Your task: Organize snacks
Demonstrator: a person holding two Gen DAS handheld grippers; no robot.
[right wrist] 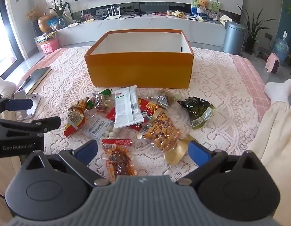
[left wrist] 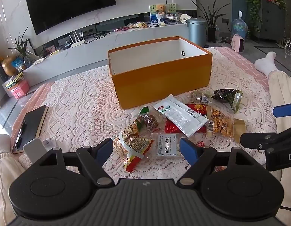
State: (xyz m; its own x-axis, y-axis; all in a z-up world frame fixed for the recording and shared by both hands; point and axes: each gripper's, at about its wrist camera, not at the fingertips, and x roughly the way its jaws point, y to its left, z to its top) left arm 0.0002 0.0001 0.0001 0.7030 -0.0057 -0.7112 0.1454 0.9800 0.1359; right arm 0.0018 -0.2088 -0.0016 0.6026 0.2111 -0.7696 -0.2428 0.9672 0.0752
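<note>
An open orange box (left wrist: 160,79) with a white, empty-looking inside stands on the lace cloth; it also shows in the right wrist view (right wrist: 139,69). Several snack packets lie in front of it: a white packet (left wrist: 180,115) (right wrist: 127,109), a clear bag of orange snacks (left wrist: 220,123) (right wrist: 163,130), a dark green packet (left wrist: 228,96) (right wrist: 199,109), a yellow-red bag (left wrist: 133,146) (right wrist: 75,116), a clear labelled bag (left wrist: 166,144) (right wrist: 98,127) and a red meat packet (right wrist: 118,158). My left gripper (left wrist: 146,148) is open above the labelled bag. My right gripper (right wrist: 142,149) is open above the red meat packet.
A black notebook with a pen (left wrist: 29,128) and a phone stand (left wrist: 33,148) lie at the left. The person's legs in white socks (right wrist: 279,90) flank the cloth. A TV cabinet (left wrist: 115,39), a bin (left wrist: 197,31) and plants stand beyond.
</note>
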